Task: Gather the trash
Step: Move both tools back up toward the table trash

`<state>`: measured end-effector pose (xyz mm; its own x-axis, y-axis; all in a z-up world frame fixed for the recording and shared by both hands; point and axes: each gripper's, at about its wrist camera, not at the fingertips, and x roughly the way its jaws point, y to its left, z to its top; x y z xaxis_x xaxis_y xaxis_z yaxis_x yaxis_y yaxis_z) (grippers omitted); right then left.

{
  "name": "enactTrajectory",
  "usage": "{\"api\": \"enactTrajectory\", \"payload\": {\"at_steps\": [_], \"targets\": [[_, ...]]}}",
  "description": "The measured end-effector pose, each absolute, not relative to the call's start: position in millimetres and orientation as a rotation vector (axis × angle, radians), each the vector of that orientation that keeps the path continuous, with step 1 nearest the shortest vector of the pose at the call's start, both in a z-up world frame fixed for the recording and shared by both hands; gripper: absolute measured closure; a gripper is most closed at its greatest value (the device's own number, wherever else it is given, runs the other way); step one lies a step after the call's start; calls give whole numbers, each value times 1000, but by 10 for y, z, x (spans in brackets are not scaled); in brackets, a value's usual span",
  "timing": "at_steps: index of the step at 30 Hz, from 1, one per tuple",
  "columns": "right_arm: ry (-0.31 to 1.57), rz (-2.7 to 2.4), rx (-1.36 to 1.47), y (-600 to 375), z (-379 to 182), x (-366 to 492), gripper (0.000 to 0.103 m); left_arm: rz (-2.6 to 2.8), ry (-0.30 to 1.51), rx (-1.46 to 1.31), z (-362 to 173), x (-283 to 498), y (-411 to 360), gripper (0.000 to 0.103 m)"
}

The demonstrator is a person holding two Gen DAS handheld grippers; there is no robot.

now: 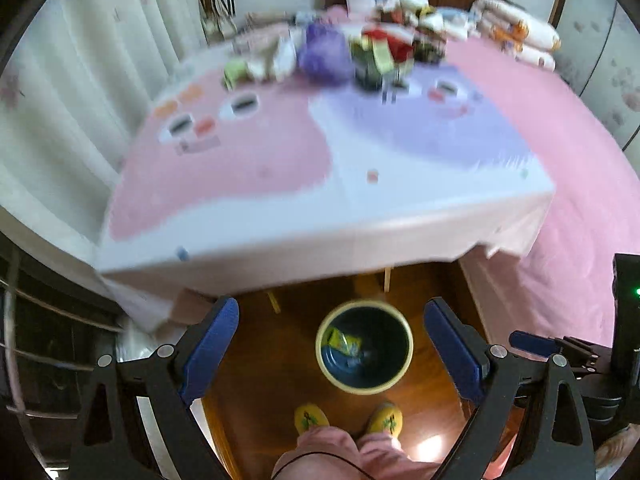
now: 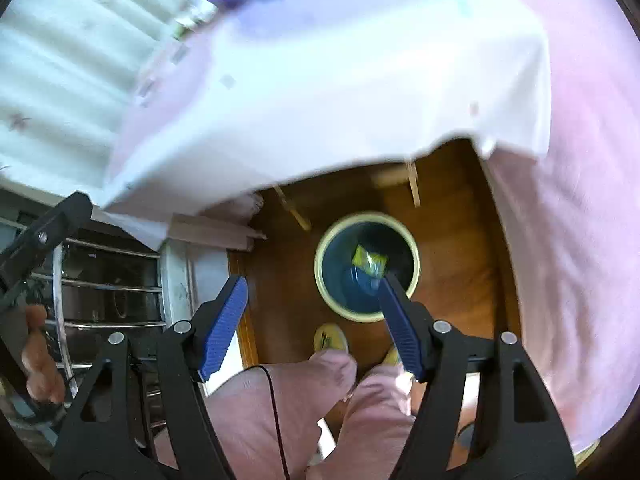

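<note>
Trash, a yellow wrapper (image 2: 369,261), lies inside the round bin (image 2: 322,280) on the wooden floor (image 1: 272,360), low in the centre of both views. Both claws hang above it with blue pads spread apart and nothing between them: the left claw (image 1: 331,344) frames the bin, the right claw (image 2: 312,312) sits just left of it. Blurred clutter (image 1: 340,54) crowds the far end of the cloth-covered counter (image 1: 360,216) at the top.

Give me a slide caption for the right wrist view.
Open right gripper above the floor bin holding a yellow wrapper.
</note>
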<state>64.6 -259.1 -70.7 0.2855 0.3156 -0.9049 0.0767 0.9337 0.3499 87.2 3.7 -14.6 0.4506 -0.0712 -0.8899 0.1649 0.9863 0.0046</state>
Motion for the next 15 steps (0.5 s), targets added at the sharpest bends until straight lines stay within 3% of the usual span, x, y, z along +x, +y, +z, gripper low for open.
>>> {"api": "enactTrajectory", "payload": {"at_steps": [7,15], "targets": [[1082,228,147,-2474,203,743,37,-130,1021,59,574,872,93,8],[947,275,67,-2289,791,1078,37,-148,961,34,1090,1060,98,8]]}}
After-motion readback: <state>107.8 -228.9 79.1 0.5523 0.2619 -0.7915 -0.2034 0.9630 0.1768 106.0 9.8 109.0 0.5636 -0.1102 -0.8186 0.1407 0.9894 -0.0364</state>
